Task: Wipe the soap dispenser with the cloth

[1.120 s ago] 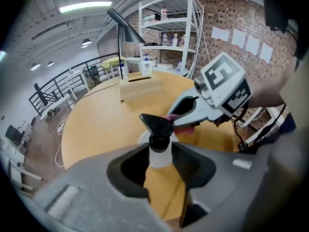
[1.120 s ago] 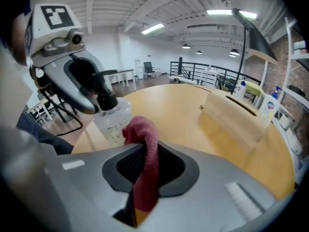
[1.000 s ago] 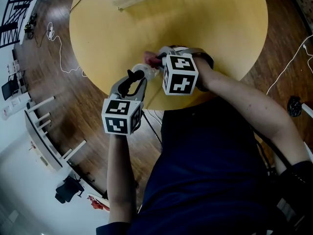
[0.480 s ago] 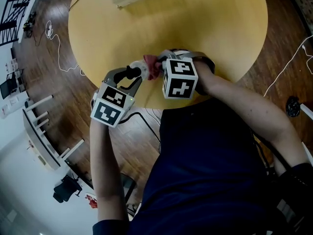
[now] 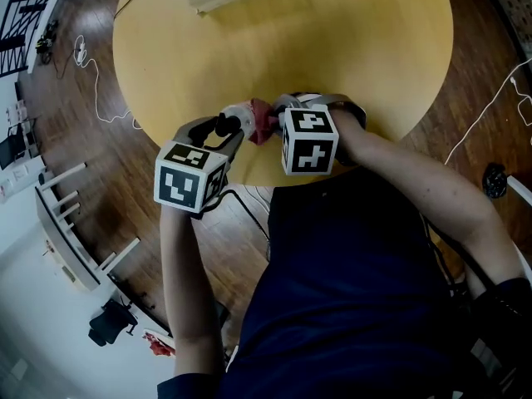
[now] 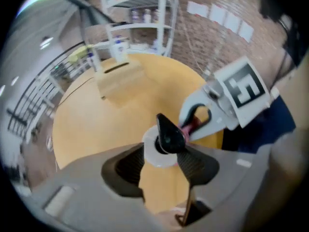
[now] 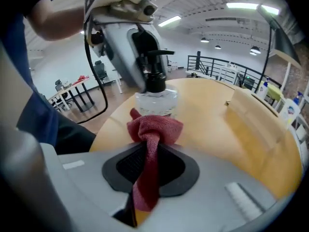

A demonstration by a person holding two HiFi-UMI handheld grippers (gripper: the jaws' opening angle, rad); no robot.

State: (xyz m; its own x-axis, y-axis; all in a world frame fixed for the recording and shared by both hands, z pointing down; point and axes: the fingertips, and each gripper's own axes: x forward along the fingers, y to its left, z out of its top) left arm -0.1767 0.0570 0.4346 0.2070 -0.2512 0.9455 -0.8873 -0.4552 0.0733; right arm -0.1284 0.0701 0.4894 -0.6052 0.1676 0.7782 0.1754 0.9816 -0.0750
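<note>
- The soap dispenser [image 5: 239, 118] sits at the near edge of the round table [image 5: 332, 40]. It's upright, with the black pump on top and the clear body below.
- The red cloth [image 7: 153, 129] is now bunched right up against the lower body on its right side. A second ago it was barely peeking out there.
- My right claw [image 7: 150, 151] is clenched on the cloth, with the tail hanging down between the jaws.
- My left claw [image 6: 161, 153] has just been opening. The dispenser is between the jaws, but the pads look like they've let go, so I'd call it released.
- My take is that nothing's bracing the bottle now, so a firm wipe could shove it toward the near edge. I'd re-grip or go gentle.
</note>
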